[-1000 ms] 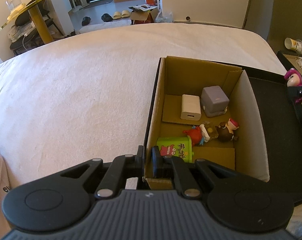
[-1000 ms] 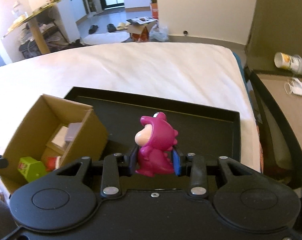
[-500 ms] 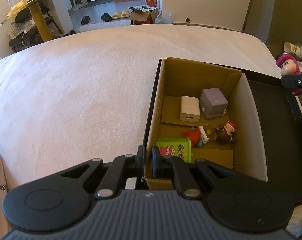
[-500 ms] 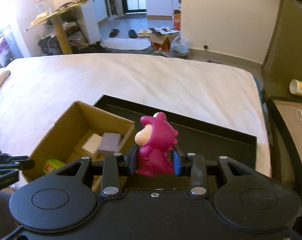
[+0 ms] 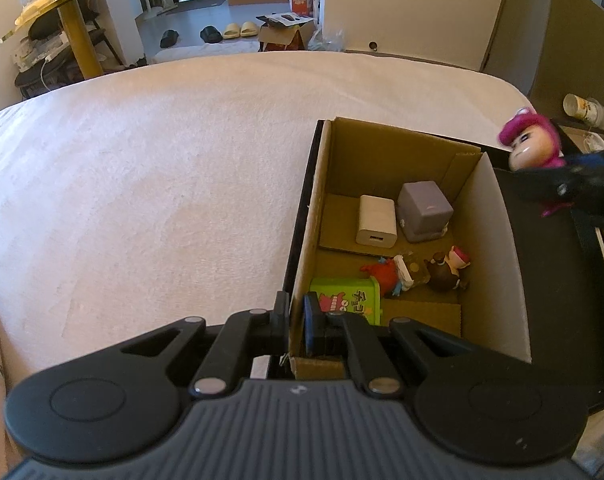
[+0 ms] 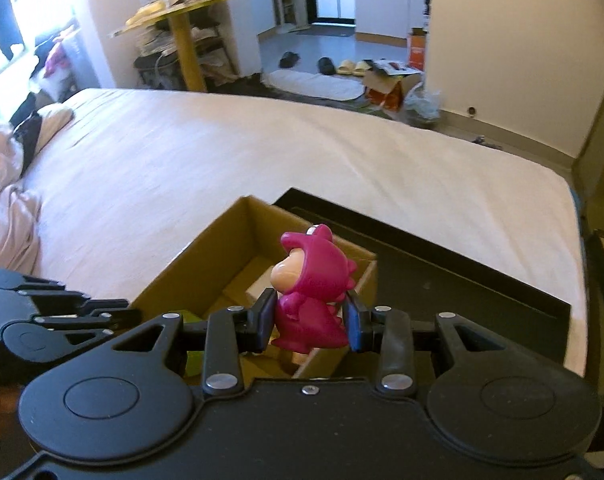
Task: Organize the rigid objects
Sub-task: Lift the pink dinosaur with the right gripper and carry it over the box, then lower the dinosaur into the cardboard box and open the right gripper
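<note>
My right gripper (image 6: pixel 309 322) is shut on a magenta dinosaur figurine (image 6: pixel 311 292) and holds it above the right wall of the open cardboard box (image 6: pixel 206 256). From the left wrist view the same figurine (image 5: pixel 531 146) hangs over the box's far right corner. My left gripper (image 5: pixel 296 322) is shut on the box's left wall (image 5: pixel 307 240) at its near corner. Inside lie a white charger (image 5: pixel 374 221), a grey cube (image 5: pixel 425 206), a green toy (image 5: pixel 347 299), a red figure (image 5: pixel 385 274) and a small brown figure (image 5: pixel 447 268).
The box stands in a black tray (image 5: pixel 557 272) on a white bed (image 5: pixel 162 160). Rumpled pink bedding (image 6: pixel 6 200) lies at the bed's left. A side table with a paper cup (image 5: pixel 581 106) is at the right. Shoes and clutter sit on the floor beyond.
My right gripper has carried the dinosaur figurine left and upward, from over the black tray to above the box's right wall. The left gripper has kept its hold on the box wall.
</note>
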Tool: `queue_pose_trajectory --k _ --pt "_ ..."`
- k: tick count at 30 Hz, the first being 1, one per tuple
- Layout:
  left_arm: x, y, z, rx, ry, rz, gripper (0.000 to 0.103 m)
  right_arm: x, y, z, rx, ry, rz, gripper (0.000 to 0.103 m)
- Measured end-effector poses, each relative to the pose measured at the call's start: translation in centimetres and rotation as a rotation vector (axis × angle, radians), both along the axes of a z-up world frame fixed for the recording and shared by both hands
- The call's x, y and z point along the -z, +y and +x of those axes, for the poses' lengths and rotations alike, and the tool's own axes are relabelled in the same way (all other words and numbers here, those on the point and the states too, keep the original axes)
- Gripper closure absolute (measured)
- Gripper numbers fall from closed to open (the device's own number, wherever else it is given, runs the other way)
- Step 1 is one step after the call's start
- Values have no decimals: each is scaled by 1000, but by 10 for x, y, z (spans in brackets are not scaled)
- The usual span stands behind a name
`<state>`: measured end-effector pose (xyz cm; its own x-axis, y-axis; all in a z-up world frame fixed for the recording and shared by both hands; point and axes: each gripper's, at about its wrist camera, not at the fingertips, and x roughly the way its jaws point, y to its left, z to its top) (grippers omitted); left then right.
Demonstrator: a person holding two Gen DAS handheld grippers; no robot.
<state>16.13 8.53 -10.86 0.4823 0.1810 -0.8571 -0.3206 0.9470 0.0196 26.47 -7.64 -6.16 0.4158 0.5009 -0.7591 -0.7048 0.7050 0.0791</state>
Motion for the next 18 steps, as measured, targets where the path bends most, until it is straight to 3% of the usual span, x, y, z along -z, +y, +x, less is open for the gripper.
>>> queue_pose_trajectory --k 18 --pt "0 7 -1 -4 -9 -30 97 28 51 -18 -190 97 -164 67"
